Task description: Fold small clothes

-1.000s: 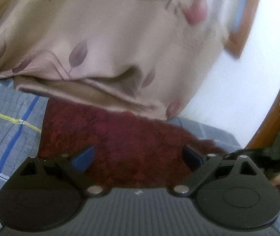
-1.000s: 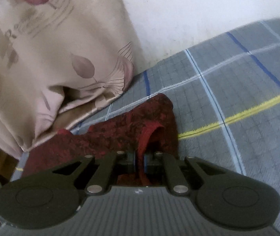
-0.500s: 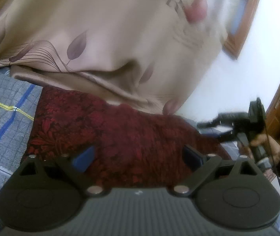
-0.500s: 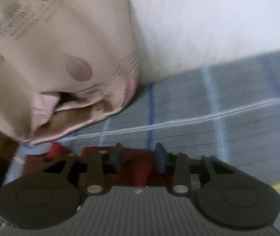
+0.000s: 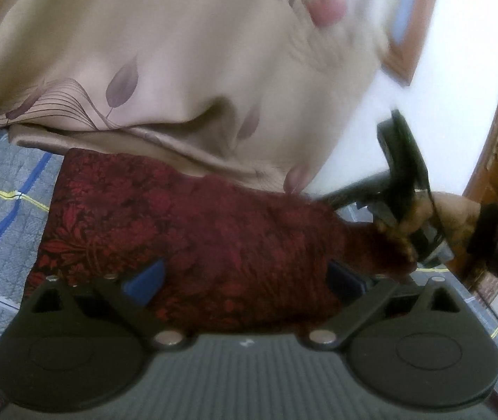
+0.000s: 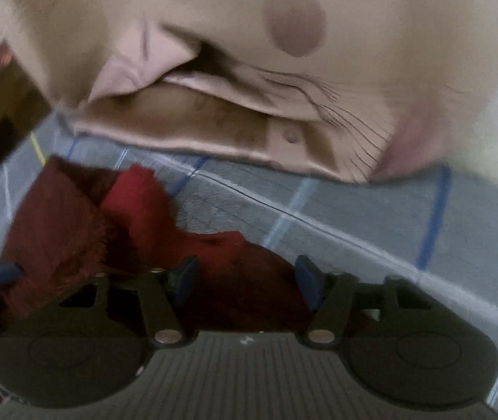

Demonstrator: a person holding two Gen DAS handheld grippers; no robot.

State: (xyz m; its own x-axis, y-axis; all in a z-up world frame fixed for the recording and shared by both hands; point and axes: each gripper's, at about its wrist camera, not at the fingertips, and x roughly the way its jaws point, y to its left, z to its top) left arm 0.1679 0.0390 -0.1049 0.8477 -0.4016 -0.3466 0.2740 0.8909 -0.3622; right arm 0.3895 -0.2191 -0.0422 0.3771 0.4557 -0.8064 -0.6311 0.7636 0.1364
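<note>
Checked grey bedding (image 6: 354, 217) carried the red garment (image 5: 193, 231), partly folded and still bunched; left tool (image 5: 245, 276) gaped empty, right tool (image 6: 245, 280) was closing around cloth.

Beige leaf-print pillow (image 5: 179, 70), left wrist view: small dark print at top edge, partly cut off, reads roughly "trembling…" above "passing…"; rest illegible. Larger blurred letters near pillow's upper right, "R" alone readable. Right wrist view: no readable text anywhere; pillow (image 6: 284, 70) shows only leaf pattern.
</note>
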